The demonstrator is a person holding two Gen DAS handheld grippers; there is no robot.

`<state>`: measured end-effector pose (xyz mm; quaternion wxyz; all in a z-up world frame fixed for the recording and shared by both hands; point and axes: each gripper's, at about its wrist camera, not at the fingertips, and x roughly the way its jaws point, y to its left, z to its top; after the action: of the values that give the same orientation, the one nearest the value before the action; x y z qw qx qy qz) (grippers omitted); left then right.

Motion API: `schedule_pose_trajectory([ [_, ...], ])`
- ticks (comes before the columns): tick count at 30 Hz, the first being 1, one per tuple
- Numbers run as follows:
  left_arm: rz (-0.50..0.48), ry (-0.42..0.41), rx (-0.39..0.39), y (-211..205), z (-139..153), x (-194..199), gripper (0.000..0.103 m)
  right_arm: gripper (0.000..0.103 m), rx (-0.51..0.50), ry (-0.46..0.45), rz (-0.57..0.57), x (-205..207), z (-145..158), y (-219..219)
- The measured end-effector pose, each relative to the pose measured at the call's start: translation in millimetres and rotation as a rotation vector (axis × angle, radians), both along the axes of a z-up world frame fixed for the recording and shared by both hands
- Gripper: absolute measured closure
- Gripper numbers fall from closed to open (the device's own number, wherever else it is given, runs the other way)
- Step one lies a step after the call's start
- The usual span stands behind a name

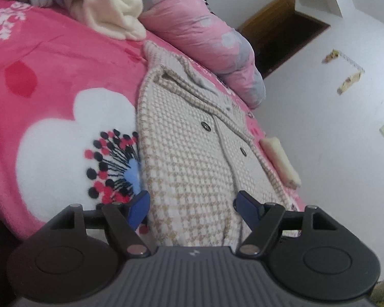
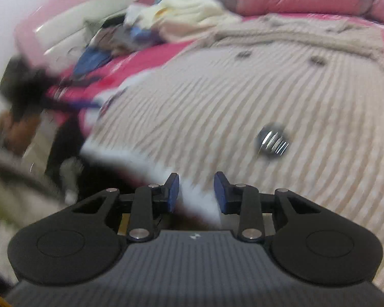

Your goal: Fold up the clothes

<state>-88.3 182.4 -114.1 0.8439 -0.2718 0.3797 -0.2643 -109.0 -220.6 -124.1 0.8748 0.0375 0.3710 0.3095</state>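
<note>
A beige and white knitted cardigan [image 1: 192,158] with dark buttons lies spread on a pink flowered blanket [image 1: 51,76]. My left gripper [image 1: 192,204] hovers over the cardigan's near hem, its blue pads wide apart and nothing between them. The right wrist view is blurred by motion. There the same cardigan [image 2: 256,97] fills the middle, with a shiny button [image 2: 271,140] close ahead. My right gripper [image 2: 196,192] stands at the garment's near edge with its pads a little apart. A white strip of the hem lies in the gap, but the pads do not press on it.
A rolled pink quilt [image 1: 199,30] lies along the far side of the bed. A cream garment [image 1: 110,7] and a heap of mixed clothes [image 2: 120,35] sit near the headboard. A white wall [image 1: 332,128] borders the bed, with a dark wooden opening [image 1: 284,30] in it.
</note>
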Motion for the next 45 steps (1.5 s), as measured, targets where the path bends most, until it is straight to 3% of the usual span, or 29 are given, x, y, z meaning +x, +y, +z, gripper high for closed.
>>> schedule_pose_trajectory([
  [3,-0.036,-0.003,0.041,-7,0,2,0.029,0.072,0.045,-0.003,0.013,-14,11,-16],
  [5,-0.046,0.008,0.062,-11,-1,4,0.029,0.069,0.080,-0.042,-0.067,-19,26,-45],
  [9,-0.060,0.031,0.097,-17,-4,6,0.029,0.058,0.153,-0.134,-0.398,-28,46,-123],
  [12,-0.054,0.049,0.100,-17,-7,7,0.029,0.057,0.183,-0.110,-0.580,-29,40,-162],
  [14,-0.050,0.062,0.099,-19,-9,8,0.029,0.057,0.230,-0.073,-0.630,-27,28,-176],
  [22,-0.084,0.096,0.116,-32,-16,5,0.031,0.054,0.435,0.046,-0.631,-8,-13,-195],
  [25,-0.139,0.078,0.139,-38,-18,-3,0.033,0.054,0.470,0.084,-0.601,-15,-19,-192],
  [28,-0.134,0.067,0.176,-42,-21,-3,0.035,0.054,0.491,0.116,-0.581,-31,-20,-192],
  [32,-0.110,0.078,0.129,-39,-23,8,0.037,0.054,0.511,0.143,-0.583,-34,-22,-193],
  [38,-0.158,0.019,-0.048,-30,-22,0,0.037,0.054,0.572,0.151,-0.513,-39,-19,-184],
  [40,-0.154,0.048,-0.055,-30,-29,4,0.037,0.054,0.597,0.160,-0.493,-38,-20,-182],
  [42,-0.155,0.092,-0.037,-33,-37,9,0.045,0.054,0.595,0.176,-0.470,-35,-18,-179],
  [45,-0.189,0.080,-0.033,-39,-38,9,0.045,0.057,0.561,0.188,-0.455,-32,-13,-175],
])
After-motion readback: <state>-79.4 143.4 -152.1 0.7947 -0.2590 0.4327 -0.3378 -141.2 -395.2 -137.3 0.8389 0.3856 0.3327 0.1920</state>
